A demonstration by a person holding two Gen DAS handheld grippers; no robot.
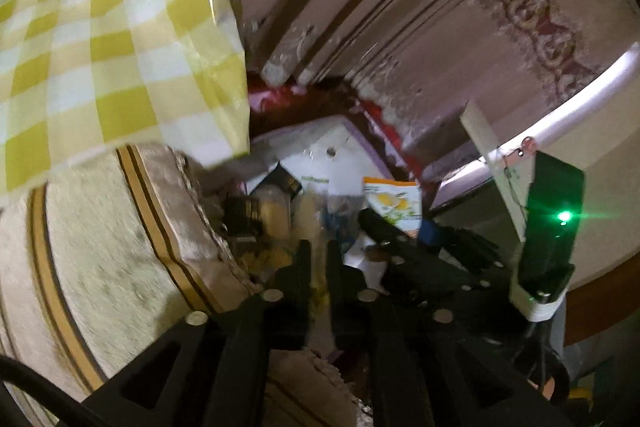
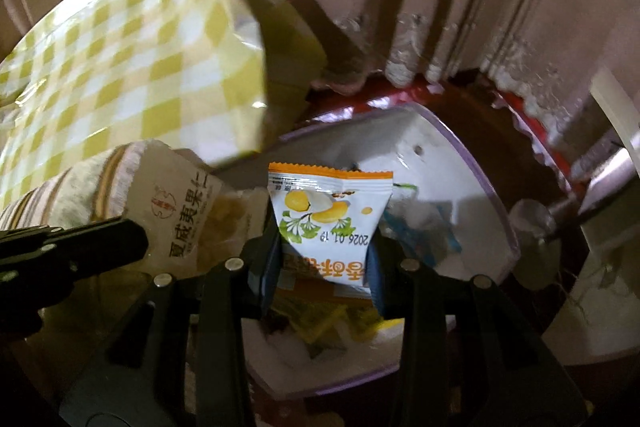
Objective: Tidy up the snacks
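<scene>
Gripping an orange-and-white snack packet (image 2: 329,223) dated "2026.01.19", the right tool (image 2: 326,267) hangs over a white bin (image 2: 472,187) of snacks; left tool (image 1: 318,267) narrowly open, empty.

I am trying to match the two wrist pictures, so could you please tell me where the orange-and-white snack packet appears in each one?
Left wrist view: the orange-and-white snack packet sits right of centre, beyond the left tongs.
Right wrist view: it fills the centre, clamped in the right tongs over the white bin.
Shared landmark: the yellow checked bag, upper left in both.
</scene>
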